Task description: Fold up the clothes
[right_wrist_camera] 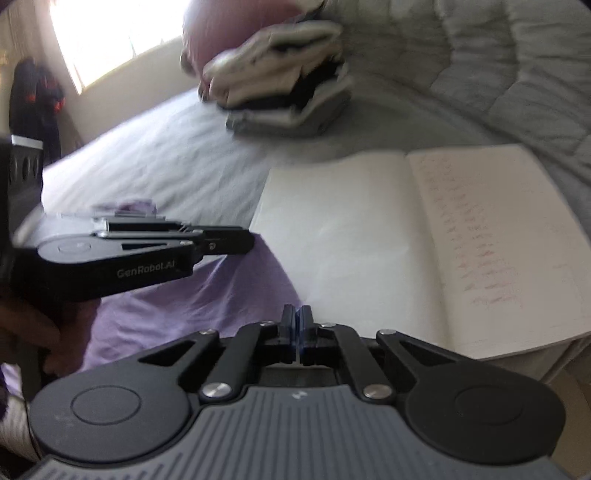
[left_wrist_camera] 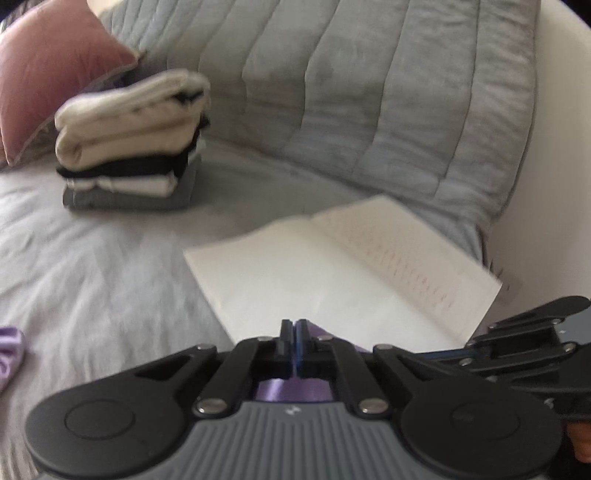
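Observation:
A purple garment [right_wrist_camera: 207, 295] lies on the grey bed sheet [left_wrist_camera: 92, 277], its edge reaching a white open folding board [right_wrist_camera: 351, 240]. My left gripper [left_wrist_camera: 294, 332] is shut on the purple garment [left_wrist_camera: 291, 391], which shows behind its fingers. In the right wrist view the left gripper [right_wrist_camera: 236, 240] sits at the garment's upper edge. My right gripper [right_wrist_camera: 296, 325] is shut at the garment's right edge beside the board; cloth between its pads is not clear. It also shows in the left wrist view [left_wrist_camera: 517, 343] at the right. More purple cloth [left_wrist_camera: 9, 354] shows at far left.
A stack of folded clothes [left_wrist_camera: 129, 147], cream, black, white and grey, stands at the back left of the bed. A pink pillow [left_wrist_camera: 48, 70] lies behind it. A grey quilted duvet [left_wrist_camera: 369, 92] is bunched at the back right. A bright window [right_wrist_camera: 110, 33] is at far left.

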Available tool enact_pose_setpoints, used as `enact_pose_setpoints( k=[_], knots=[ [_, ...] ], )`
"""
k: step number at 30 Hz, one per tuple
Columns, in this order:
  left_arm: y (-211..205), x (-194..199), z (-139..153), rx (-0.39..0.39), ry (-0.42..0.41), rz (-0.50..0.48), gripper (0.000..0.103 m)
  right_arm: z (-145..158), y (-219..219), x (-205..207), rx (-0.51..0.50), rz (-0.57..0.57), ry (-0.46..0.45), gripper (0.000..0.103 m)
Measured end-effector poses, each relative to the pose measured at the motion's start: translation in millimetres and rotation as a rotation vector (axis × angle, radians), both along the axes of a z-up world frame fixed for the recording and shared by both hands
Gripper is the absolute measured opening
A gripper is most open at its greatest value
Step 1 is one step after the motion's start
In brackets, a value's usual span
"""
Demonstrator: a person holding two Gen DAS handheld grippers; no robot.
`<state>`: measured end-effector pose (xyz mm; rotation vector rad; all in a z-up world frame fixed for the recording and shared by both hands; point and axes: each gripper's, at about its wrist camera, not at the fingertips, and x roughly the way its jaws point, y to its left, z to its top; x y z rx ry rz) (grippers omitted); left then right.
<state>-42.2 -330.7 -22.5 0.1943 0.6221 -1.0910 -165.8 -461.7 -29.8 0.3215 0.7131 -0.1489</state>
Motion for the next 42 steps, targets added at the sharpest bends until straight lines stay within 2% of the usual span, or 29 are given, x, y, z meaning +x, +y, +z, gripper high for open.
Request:
enact_pose_setpoints(
  k=[4,8,15,18,19,21,23,29,35,42],
  knots=[
    [-7.9,-6.6,9.0,-0.036,-0.042,-0.006,0.001,17.7,-4.4,-17.6,0.002,-0.030,-0.068,0.001],
    [-21.3,-11.0,5.5,-0.031,-0.039,-0.024,0.001,24.1,-2.3,-24.1,-0.056,-0.041,-0.058,0.001],
    [-36.4,-17.1,-24.8,0.028,-0.016,-0.006,0.001,9.3,-6.1,-13.3,-0.095,-0.046,0.042,0.002],
    [-34.5,-17.4,-30.4,0.032,-0.012,0.021,0.004,9.5,-4.0,-9.5,-0.137,-0.062,0.056,0.003],
    [-33.1,-17.3,-29.5,0.030,-0.009,0.034,0.008,10.3,-2.9,-8.4,-0.154,-0.070,0.057,0.014],
    [-28.6,-15.3,-24.4,0.024,0.004,0.043,0.018,11.9,-0.9,-6.3,-0.186,-0.085,0.058,0.019],
    [-20.3,-14.4,-17.2,0.012,-0.001,0.059,0.031,13.3,-0.8,-5.2,-0.187,-0.086,0.045,0.034],
    [16.1,-3.5,3.8,0.019,0.008,0.150,0.035,17.1,8.6,6.3,-0.172,-0.054,0.019,0.035],
    [66.8,11.0,10.0,0.097,0.007,0.272,0.038,21.2,25.0,23.5,-0.146,-0.002,-0.002,0.040],
    [129.6,29.4,8.9,0.178,0.029,0.443,0.038,18.7,52.0,51.7,-0.125,0.063,0.018,0.043]
  ],
)
